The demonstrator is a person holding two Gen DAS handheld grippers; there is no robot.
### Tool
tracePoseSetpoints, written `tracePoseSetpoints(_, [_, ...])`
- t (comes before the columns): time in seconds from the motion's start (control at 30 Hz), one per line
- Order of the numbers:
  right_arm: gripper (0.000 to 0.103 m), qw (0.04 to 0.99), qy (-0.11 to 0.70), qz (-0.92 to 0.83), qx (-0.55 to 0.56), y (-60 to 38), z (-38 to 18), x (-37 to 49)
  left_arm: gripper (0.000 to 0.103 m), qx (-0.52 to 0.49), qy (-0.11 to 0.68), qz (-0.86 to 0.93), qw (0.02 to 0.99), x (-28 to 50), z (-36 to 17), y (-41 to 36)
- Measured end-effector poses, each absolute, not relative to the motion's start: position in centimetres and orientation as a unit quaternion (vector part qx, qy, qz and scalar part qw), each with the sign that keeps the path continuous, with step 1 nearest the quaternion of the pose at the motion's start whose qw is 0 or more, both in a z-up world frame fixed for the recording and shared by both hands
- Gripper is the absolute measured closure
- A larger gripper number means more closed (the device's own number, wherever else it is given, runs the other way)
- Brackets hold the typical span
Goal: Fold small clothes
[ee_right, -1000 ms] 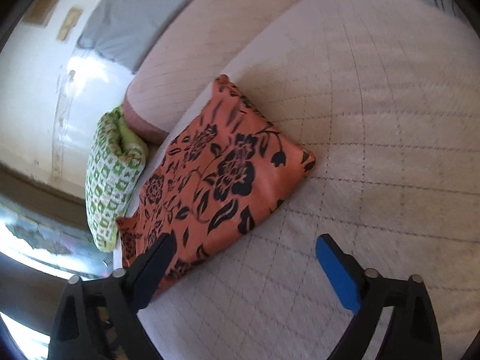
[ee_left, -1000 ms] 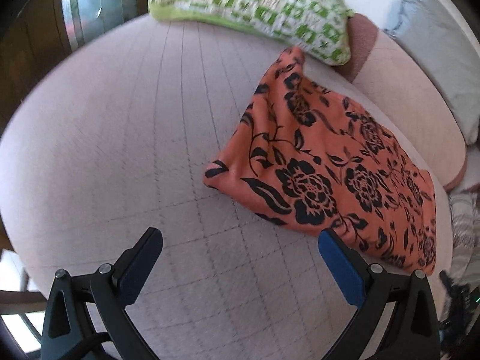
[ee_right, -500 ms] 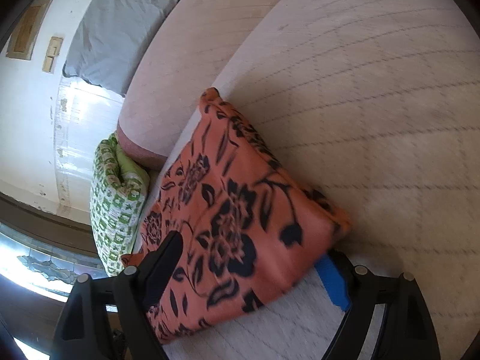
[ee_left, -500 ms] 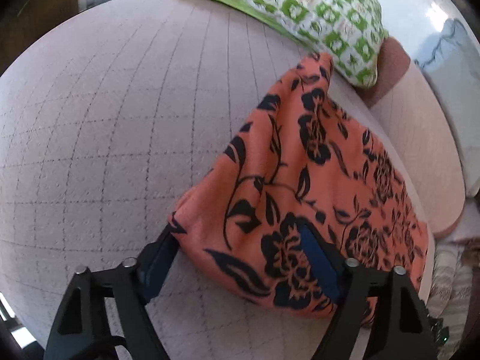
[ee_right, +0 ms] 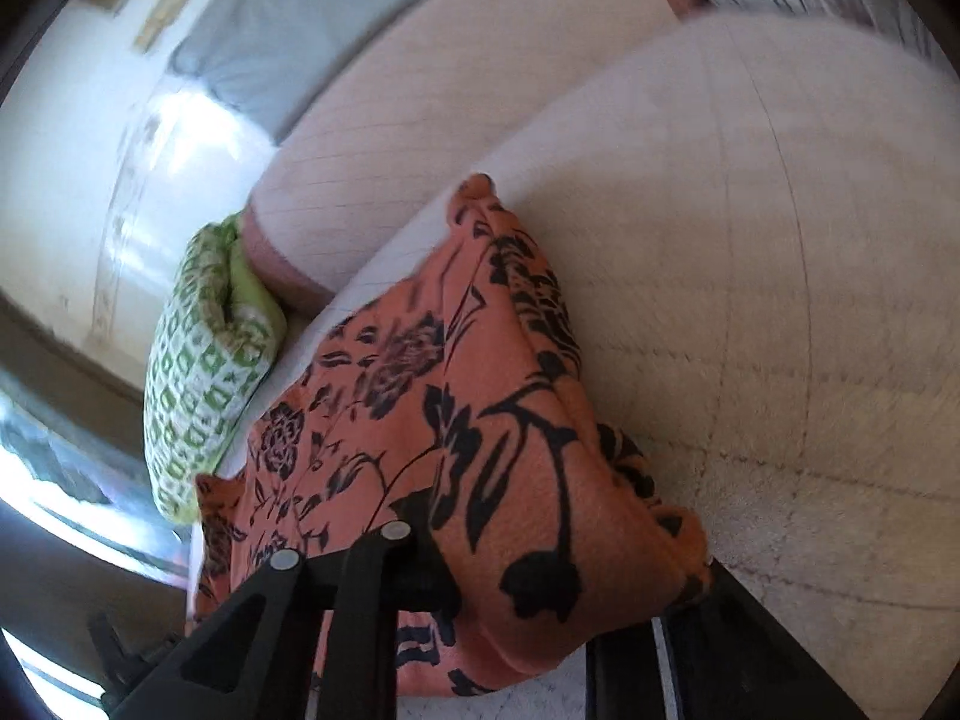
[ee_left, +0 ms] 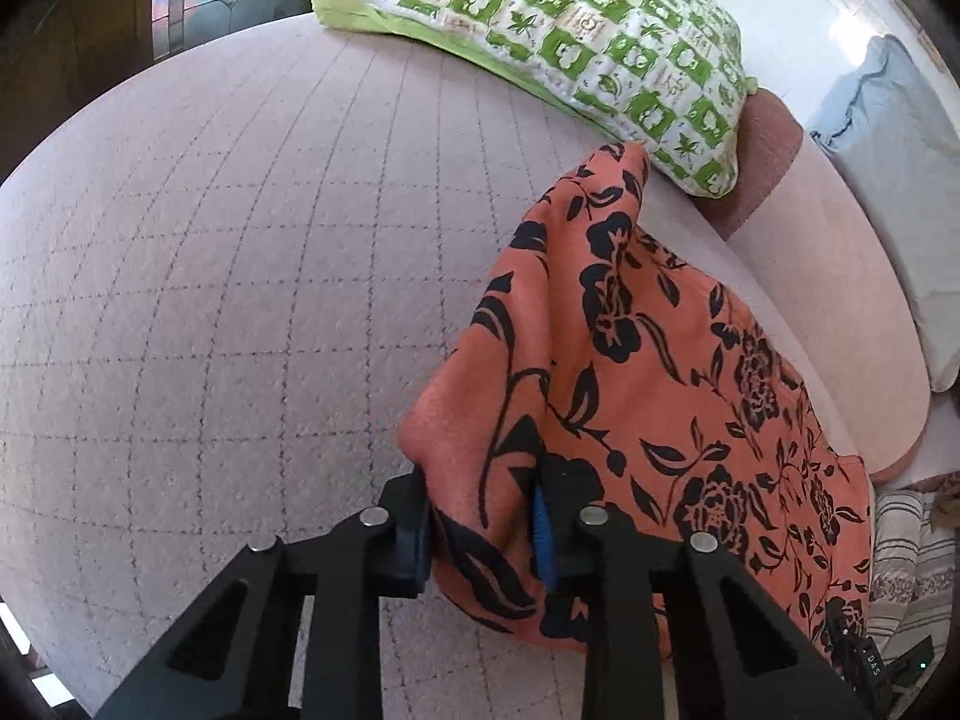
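An orange garment with a black flower print lies on a pale pink quilted cushion, its far tip touching a green pillow. My left gripper has one near corner of the garment bunched between its pads, and its jaws are closing on it. In the right wrist view the same garment rises in a fold over my right gripper. Those jaws are closing too, with the other near corner pinched between them. The cloth hides the right finger.
A green-and-white patterned pillow lies at the far edge of the cushion and also shows as the pillow left of the garment. A rounded pink backrest runs along the right, with grey fabric behind it. Striped cloth lies at lower right.
Both grippers came forward from bare cushion onto the garment's near corners. Their jaws went from wide open to pinched on the cloth, which now bunches up between them.
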State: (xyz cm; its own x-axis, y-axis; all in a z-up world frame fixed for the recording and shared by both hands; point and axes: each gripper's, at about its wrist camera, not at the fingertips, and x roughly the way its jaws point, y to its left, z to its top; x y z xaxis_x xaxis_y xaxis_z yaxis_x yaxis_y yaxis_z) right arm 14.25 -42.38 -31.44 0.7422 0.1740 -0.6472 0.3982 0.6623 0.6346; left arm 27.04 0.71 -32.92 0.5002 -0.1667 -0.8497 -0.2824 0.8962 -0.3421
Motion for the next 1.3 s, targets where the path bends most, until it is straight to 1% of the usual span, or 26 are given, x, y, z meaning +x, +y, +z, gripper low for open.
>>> tracePoseSetpoints(0.17, [0.085,0.865,0.344,-0.076,0.356,-40.8,-28.5,12.3,0.079,-0.217,0.484,0.012,0.848,25.2,-30.6,1.1])
tracePoseSetpoints(0.33, [0.085,0.867,0.343,-0.083,0.353,-40.9,-26.3,8.1,0.079,-0.209,0.494,-0.012,0.844,21.1,-28.9,1.6])
tracePoseSetpoints(0.5, [0.085,0.844,0.369,-0.085,0.379,-42.7,-26.0,1.8,0.079,-0.205,0.519,-0.045,0.829,15.5,-29.2,2.1])
tracePoseSetpoints(0.6, [0.085,0.825,0.399,-0.079,0.393,-43.8,-27.0,-1.8,0.077,-0.174,0.538,-0.051,0.823,12.4,-30.5,1.5])
tracePoseSetpoints(0.63, [0.083,0.816,0.411,-0.077,0.399,-44.1,-27.7,-2.7,0.076,-0.161,0.545,-0.049,0.822,12.0,-31.1,1.3])
tracePoseSetpoints(0.67, [0.079,0.798,0.432,-0.075,0.414,-44.5,-28.8,-3.4,0.068,-0.147,0.551,-0.041,0.82,11.7,-31.7,1.1])
tracePoseSetpoints(0.7, [0.079,0.779,0.453,-0.078,0.427,-44.7,-29.7,-3.9,0.065,-0.138,0.555,-0.033,0.82,11.7,-32.1,1.0])
tracePoseSetpoints(0.73, [0.077,0.765,0.465,-0.083,0.437,-45.0,-30.3,-4.3,0.059,-0.14,0.56,-0.025,0.816,11.6,-32.5,1.3])
tracePoseSetpoints(0.8, [0.072,0.739,0.475,-0.095,0.469,-45.7,-30.7,-5.5,0.056,-0.164,0.562,-0.027,0.811,11.6,-32.1,2.2])
tracePoseSetpoints(0.87, [0.07,0.746,0.466,-0.103,0.466,-46.2,-29.5,-6.7,0.051,-0.178,0.558,-0.024,0.81,11.4,-30.9,3.2])
tracePoseSetpoints(1.0, [0.069,0.772,0.447,-0.136,0.432,-47.0,-26.3,-9.2,0.049,-0.171,0.528,-0.005,0.832,10.1,-28.1,5.3])
tracePoseSetpoints(1.03, [0.069,0.778,0.441,-0.148,0.422,-47.0,-25.6,-9.3,0.047,-0.165,0.516,0.003,0.841,9.8,-27.3,5.8])
tracePoseSetpoints(1.13, [0.069,0.809,0.406,-0.189,0.381,-47.4,-22.7,-10.5,0.045,-0.168,0.5,0.01,0.849,9.1,-25.9,7.4])
tracePoseSetpoints(1.23, [0.069,0.837,0.37,-0.173,0.364,-46.4,-20.5,-10.3,0.044,-0.181,0.5,0.0,0.847,8.3,-25.5,8.1])
tracePoseSetpoints(1.3, [0.069,0.85,0.369,-0.14,0.349,-44.8,-19.8,-9.3,0.044,-0.182,0.5,-0.008,0.847,8.0,-25.4,7.6])
